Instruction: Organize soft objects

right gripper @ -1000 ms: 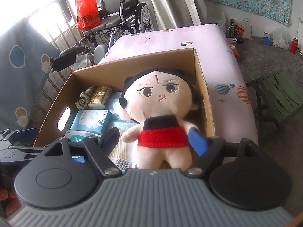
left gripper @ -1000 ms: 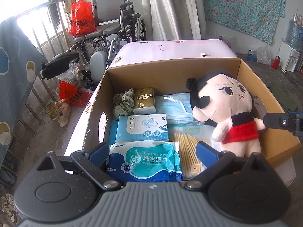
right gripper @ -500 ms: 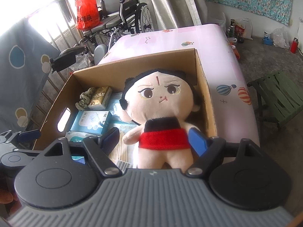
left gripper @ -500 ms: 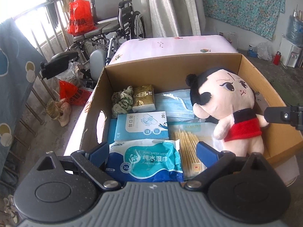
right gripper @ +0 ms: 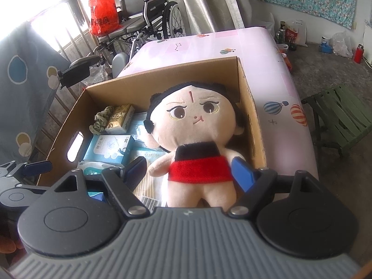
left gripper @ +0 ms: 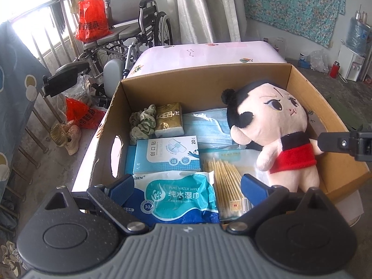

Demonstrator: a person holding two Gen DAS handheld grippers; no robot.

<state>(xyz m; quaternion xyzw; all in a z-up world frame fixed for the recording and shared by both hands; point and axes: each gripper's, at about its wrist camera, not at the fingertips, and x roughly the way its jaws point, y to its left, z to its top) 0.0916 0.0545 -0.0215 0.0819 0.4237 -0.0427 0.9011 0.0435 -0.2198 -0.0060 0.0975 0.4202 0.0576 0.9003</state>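
Observation:
A cardboard box (left gripper: pixel 311 93) on a pink table holds a plush doll (left gripper: pixel 276 130) in a red top, lying at the right side; it also shows in the right wrist view (right gripper: pixel 197 137). Beside it lie a wet wipes pack (left gripper: pixel 176 195), a bandage box (left gripper: pixel 167 154), cotton swabs (left gripper: pixel 225 179), face masks (left gripper: pixel 207 125), a gold tissue pack (left gripper: pixel 168 118) and a green scrunchie (left gripper: pixel 141 124). My left gripper (left gripper: pixel 186 183) is open above the wipes at the box's near edge. My right gripper (right gripper: pixel 189 172) is open, its fingers on either side of the doll's body.
The pink table (right gripper: pixel 209 46) extends beyond the box. A wheelchair (left gripper: pixel 130 34) with a red bag (left gripper: pixel 91 23) stands behind left. A green stool (right gripper: pixel 341 116) is on the right. Shoes (left gripper: pixel 65 134) lie on the floor at left.
Both grippers have drawn back and risen slightly; the box and doll look a little farther away. Nothing in the box has moved.

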